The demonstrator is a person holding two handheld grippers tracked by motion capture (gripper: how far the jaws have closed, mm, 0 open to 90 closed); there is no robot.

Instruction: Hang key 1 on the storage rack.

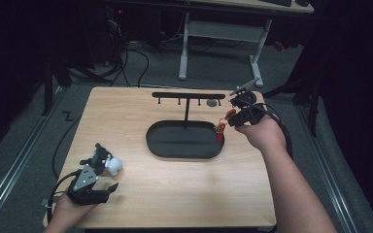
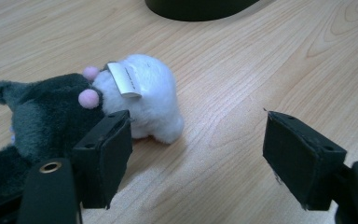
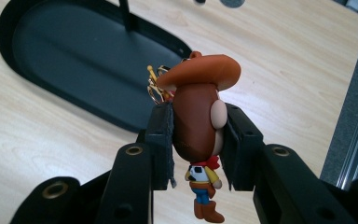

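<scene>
My right gripper (image 3: 198,147) is shut on the head of a cowboy figure keychain (image 3: 200,126) with a brown hat, its gold clasp (image 3: 154,86) sticking out above. In the high view the right gripper (image 1: 238,116) holds the keychain (image 1: 222,127) over the right end of the black oval tray (image 1: 184,150). A black-and-white plush toy (image 1: 104,161) lies on the table at the front left. My left gripper (image 1: 108,187) stands open just in front of it. In the left gripper view the plush toy (image 2: 135,95) lies by the left jaw, with nothing between the jaws.
A black T-shaped hanger stand (image 1: 188,96) with small hooks rises from the tray's back. A small grey disc (image 1: 212,103) lies behind it. The table edge (image 1: 175,225) runs close to my left hand. Desk legs (image 1: 183,53) and cables stand on the floor beyond.
</scene>
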